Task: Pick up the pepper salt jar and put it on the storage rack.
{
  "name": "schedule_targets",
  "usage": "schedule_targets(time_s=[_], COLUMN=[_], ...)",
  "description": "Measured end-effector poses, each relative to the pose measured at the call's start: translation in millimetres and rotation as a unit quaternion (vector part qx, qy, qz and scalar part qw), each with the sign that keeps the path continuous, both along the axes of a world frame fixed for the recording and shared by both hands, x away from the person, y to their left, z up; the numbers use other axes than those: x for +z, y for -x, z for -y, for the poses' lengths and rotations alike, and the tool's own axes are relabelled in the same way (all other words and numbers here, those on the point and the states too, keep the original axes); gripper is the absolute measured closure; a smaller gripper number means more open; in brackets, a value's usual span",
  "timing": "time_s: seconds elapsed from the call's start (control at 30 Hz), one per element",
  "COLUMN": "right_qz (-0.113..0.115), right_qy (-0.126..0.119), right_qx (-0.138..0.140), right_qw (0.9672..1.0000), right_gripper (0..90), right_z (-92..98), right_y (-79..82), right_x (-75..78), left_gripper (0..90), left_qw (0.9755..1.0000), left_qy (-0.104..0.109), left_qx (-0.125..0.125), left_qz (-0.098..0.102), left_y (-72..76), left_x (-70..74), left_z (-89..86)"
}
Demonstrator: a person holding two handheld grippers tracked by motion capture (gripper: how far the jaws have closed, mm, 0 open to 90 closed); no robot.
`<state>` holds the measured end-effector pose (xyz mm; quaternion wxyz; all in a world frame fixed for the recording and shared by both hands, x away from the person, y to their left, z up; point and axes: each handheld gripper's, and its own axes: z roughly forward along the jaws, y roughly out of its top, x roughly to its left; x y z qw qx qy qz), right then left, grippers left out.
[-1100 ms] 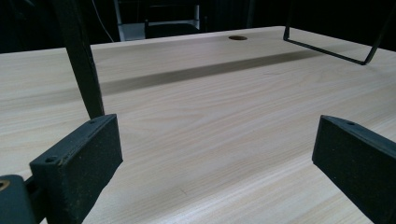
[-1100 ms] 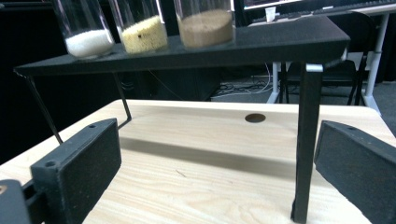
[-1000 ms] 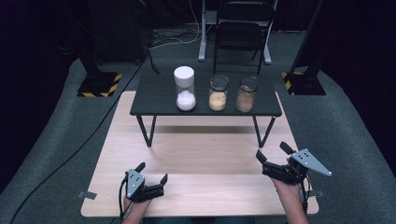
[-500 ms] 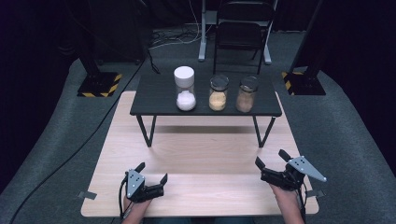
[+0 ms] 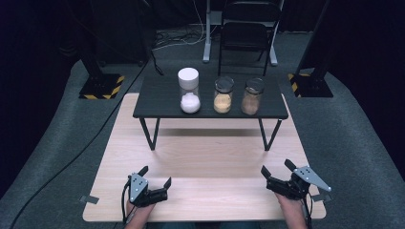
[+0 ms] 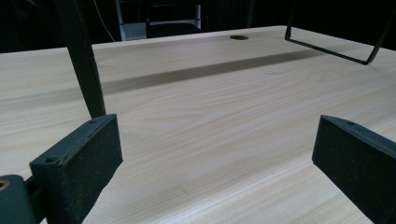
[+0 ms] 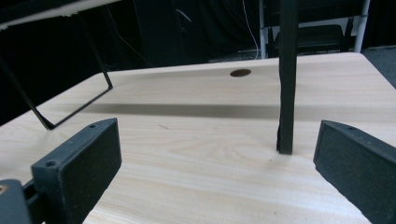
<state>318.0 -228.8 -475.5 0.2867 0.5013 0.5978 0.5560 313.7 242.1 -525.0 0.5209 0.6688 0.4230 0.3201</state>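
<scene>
1. The three jars stand in a row on the small black table point(image 5: 157, 107), well apart from both grippers: the white-lidded jar point(image 5: 189, 90) holding white powder at the left, the middle jar point(image 5: 223, 95) with a yellowish filling, and the right jar point(image 5: 251, 96) with a brownish filling.
2. The small black table stands on the far part of the light wooden worktop point(image 5: 205, 157); its thin black legs rest on the wood.
3. The left gripper point(image 5: 155, 177) sits low over the near left part of the worktop, its jaws wide apart with nothing between them; the left gripper view shows bare wood between the jaws.
4. The right gripper point(image 5: 277, 171) sits over the near right part of the worktop, its jaws also wide apart and empty.
5. In the right gripper view a black table leg point(image 7: 287, 79) stands ahead on the wood.
6. A dark folding chair point(image 5: 246, 28) stands on the grey floor behind the table.
</scene>
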Motion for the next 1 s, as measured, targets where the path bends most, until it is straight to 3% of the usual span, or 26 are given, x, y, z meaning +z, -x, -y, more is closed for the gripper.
schedule_targets(time_s=[0.53,1.0], right_qz=[-0.029,-0.052], right_qy=[0.012,0.040], right_qx=[-0.010,-0.013], right_qw=[0.9995,0.9978], right_gripper=[1.6,1.3], right_z=[4.1,1.4], right_y=[2.0,0.4], right_x=[-31.2,-43.8], left_gripper=[1.2,1.2], left_qw=[1.0000,1.0000], left_qy=[-0.001,0.000], left_qx=[-0.001,-0.001], left_qz=[-0.003,0.000], left_y=[-0.5,-0.1], left_x=[0.1,0.0], left_z=[0.0,0.0])
